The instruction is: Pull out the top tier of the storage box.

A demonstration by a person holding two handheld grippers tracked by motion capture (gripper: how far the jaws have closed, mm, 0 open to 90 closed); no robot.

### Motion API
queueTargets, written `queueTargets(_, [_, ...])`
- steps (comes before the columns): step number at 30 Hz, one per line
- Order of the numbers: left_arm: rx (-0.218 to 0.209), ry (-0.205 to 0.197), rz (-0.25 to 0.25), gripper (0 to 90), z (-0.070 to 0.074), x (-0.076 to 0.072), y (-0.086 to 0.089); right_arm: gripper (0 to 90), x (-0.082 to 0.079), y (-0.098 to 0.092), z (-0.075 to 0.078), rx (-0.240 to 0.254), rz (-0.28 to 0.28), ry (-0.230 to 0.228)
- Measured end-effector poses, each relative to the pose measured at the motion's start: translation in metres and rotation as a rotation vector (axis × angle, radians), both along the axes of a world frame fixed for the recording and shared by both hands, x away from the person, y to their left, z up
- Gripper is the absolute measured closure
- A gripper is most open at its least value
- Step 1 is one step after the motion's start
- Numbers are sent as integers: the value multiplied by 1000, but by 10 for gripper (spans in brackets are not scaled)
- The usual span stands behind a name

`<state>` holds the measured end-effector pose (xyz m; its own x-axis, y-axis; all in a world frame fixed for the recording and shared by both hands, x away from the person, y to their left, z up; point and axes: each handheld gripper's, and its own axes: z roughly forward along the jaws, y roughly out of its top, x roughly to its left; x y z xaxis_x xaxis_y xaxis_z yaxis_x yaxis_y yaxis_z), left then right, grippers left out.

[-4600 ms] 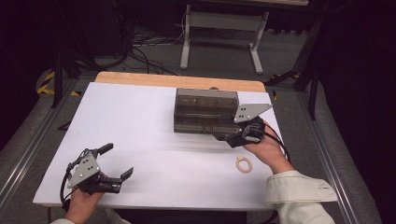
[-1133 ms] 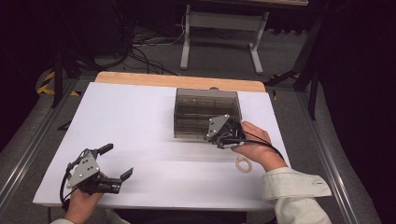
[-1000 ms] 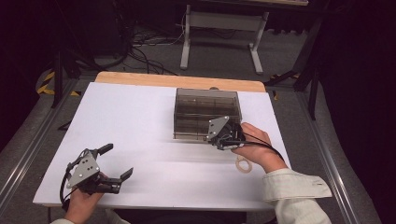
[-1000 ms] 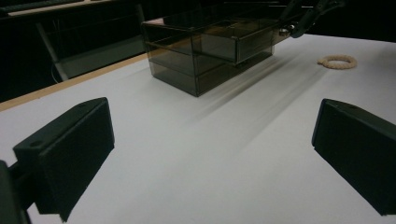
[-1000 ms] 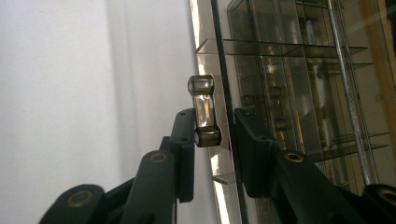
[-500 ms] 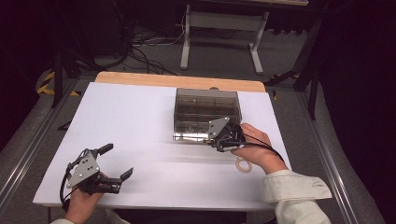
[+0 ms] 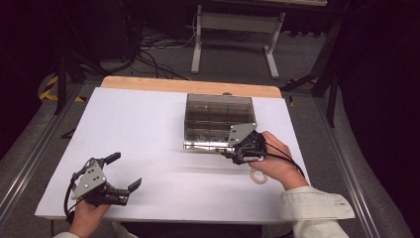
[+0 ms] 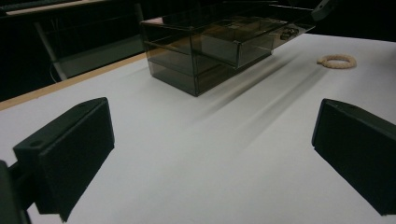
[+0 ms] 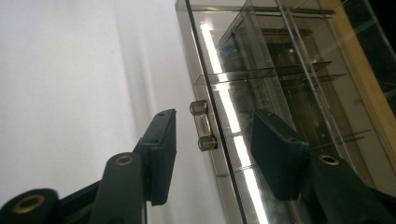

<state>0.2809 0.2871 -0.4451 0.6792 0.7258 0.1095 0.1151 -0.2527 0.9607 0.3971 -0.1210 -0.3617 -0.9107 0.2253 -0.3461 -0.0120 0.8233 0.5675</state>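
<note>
We've got the right gripper at the drawer handle of the clear drawer box near the desk's far edge, jaws just opening and not pinching it.

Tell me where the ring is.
In the high view, the ring lies on the table's right side, beside the right hand, near the drawer box.

The drawer box is made of smoky clear plastic, smooth and glossy, with bright reflections seen on its front. Its small handle is seen as clear plastic too. The bench is covered in matt white, with a wooden edge. The ring looks rough and fibrous.
</note>
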Motion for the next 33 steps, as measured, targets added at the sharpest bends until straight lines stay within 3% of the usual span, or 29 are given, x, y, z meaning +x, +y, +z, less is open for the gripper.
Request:
queueTargets(12, [-4,2,5,2,0,1,-1,497,-14,-21,11,79,-34,-12])
queueTargets(20, [-8,6,5,2,0,2,-1,491,-24,-44,13,186,-70,-12])
queueTargets(33, [6,2,-8,1,0,4,-3,490,-37,-65,2,228,-143,-2])
